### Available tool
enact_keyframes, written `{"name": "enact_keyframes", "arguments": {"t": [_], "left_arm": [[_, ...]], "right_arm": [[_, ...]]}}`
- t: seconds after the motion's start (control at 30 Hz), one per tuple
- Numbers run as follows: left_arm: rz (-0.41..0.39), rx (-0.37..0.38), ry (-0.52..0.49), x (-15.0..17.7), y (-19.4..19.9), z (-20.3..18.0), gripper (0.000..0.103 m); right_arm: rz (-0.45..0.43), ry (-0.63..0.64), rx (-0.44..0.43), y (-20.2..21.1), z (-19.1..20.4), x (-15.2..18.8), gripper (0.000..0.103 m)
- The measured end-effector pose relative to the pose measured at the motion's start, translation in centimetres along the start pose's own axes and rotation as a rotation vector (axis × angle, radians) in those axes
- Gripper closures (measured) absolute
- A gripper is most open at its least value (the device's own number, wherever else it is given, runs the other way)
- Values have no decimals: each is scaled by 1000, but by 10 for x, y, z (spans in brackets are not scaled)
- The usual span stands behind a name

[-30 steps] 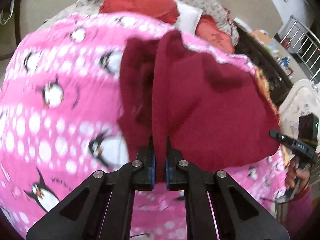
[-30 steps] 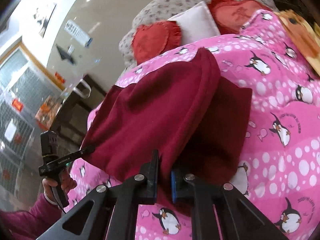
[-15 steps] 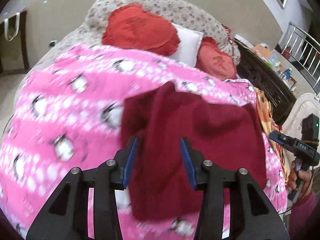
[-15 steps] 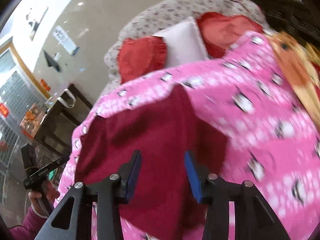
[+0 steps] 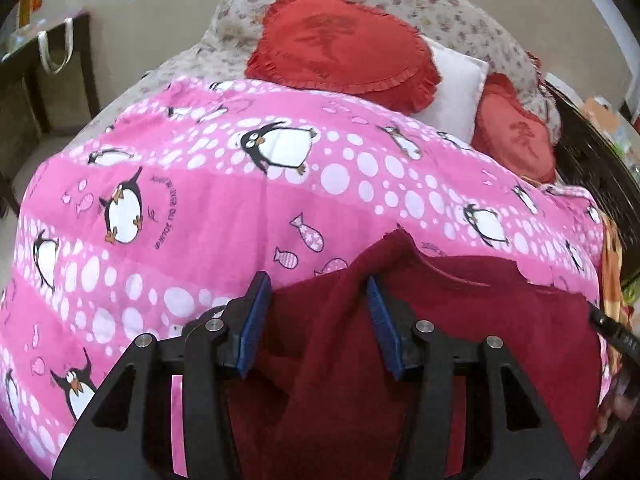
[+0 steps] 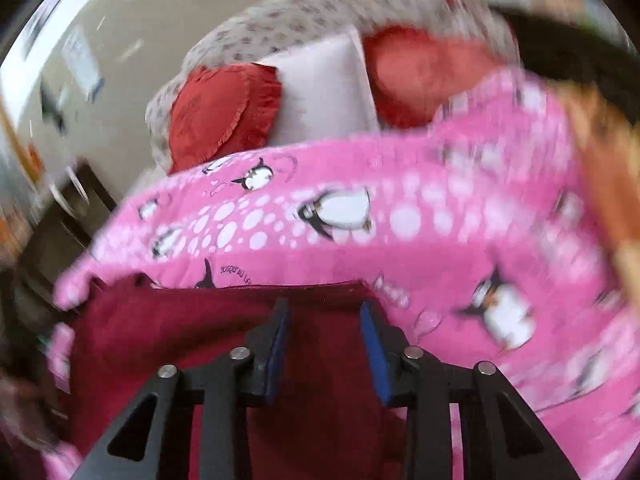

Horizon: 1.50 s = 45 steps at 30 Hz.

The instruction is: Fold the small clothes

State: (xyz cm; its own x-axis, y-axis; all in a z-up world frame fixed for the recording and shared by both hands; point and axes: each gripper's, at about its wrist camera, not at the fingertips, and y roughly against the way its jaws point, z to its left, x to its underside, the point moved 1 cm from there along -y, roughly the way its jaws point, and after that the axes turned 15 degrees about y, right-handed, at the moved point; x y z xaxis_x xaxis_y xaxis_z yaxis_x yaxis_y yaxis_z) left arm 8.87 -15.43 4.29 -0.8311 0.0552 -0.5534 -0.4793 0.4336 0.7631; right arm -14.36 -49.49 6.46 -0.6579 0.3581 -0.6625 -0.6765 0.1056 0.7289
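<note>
Left wrist: left tool [image 5: 316,316] opening, right tool [image 6: 324,332] closing — neither clamps maroon garment [image 5: 460,320]; bedspread [image 5: 200,200] beyond.

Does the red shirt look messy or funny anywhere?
A little. The dark red garment lies on the penguin blanket with a raised ridge of cloth running up its left side to a pointed corner, so it isn't flat. Nothing looks torn or spilled.

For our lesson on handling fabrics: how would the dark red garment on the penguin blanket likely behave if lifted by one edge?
The dark red garment would probably droop and flop: it already lies in soft ridges and folds. It looks like thick knit, so likely grippy, not slippery. Folded layers may slide apart on the penguin blanket.
</note>
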Motion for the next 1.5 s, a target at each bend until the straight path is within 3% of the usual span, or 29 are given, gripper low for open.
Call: {"name": "enact_keyframes", "arguments": {"t": [0.07, 0.17, 0.27, 0.43, 0.63, 0.8, 1.17, 1.37, 1.5], "left_arm": [[-14, -19, -56, 6, 5, -4, 53], [-4, -22, -51, 9, 13, -2, 53], [13, 4, -5, 14, 26, 2, 53], [-13, -10, -33, 26, 49, 1, 53], [-8, -33, -55, 40, 61, 2, 53], [19, -49, -39, 49, 64, 10, 53], [48, -34, -28, 66, 79, 23, 53], [119, -18, 31, 88, 71, 43, 53], [128, 9, 92, 101, 70, 58, 42]], "right_arm": [[-11, 22, -1, 6, 4, 2, 69], [-17, 60, 24, 26, 17, 2, 69], [-51, 48, -10, 54, 31, 6, 67], [-15, 109, -79, 77, 64, 22, 62], [67, 148, -69, 67, 78, 55, 62], [116, 51, -102, 40, 57, 64, 62], [128, 74, -110, 85, 75, 78, 59], [225, 74, -106, 54, 72, 106, 52], [208, 63, -133, 66, 84, 87, 51]]}}
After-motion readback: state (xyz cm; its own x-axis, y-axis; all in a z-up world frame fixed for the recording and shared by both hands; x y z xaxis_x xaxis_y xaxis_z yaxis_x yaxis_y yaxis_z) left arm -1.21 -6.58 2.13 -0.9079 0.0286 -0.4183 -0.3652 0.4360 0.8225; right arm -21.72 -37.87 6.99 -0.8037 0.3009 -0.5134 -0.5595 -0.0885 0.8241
